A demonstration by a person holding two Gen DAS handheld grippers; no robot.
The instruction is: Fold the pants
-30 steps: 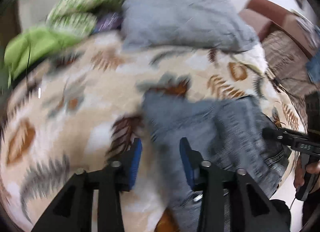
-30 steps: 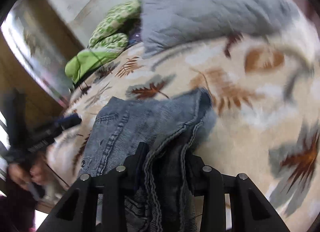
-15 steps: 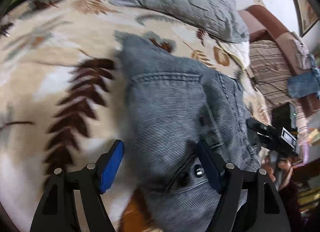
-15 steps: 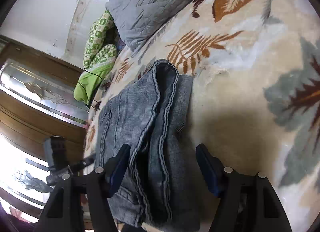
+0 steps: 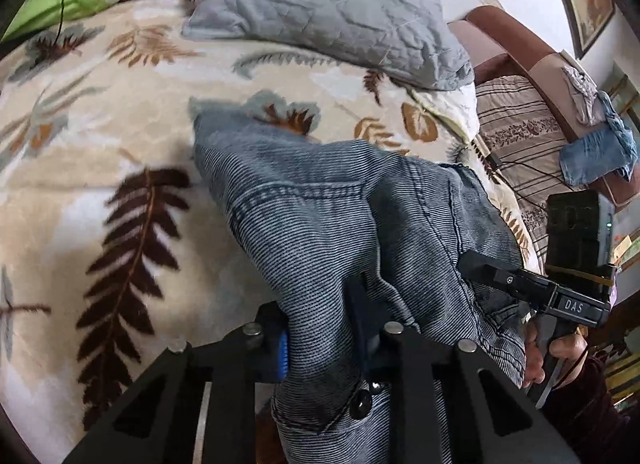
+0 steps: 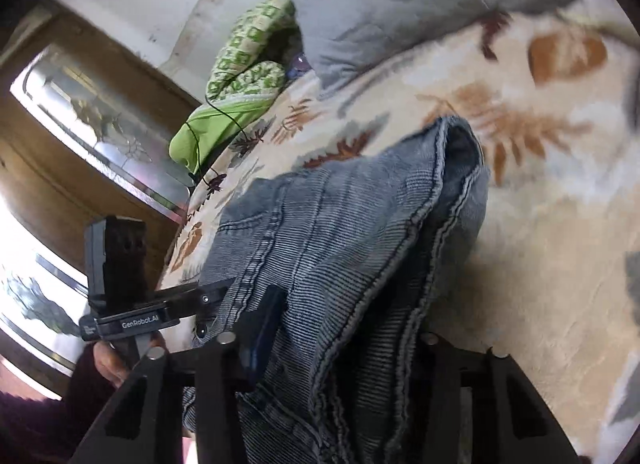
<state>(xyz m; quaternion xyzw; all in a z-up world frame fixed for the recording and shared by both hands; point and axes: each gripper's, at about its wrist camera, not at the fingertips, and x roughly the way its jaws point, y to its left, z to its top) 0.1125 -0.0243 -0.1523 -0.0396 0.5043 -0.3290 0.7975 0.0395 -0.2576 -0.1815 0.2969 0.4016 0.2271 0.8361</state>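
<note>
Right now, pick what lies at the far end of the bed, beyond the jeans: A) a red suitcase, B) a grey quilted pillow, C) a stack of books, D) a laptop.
B: a grey quilted pillow lies on the leaf-print blanket beyond the jeans.

I see a cream blanket (image 5: 100,184) printed with brown and grey leaves covering the bed. A grey quilted pillow (image 5: 332,12) lies at its far end; beside it sits a green patterned bundle (image 6: 244,64) crossed by a thin black cable (image 6: 224,112). A brown sofa (image 5: 516,52) carries a striped cushion (image 5: 516,132) and blue cloth (image 5: 596,152).
</note>
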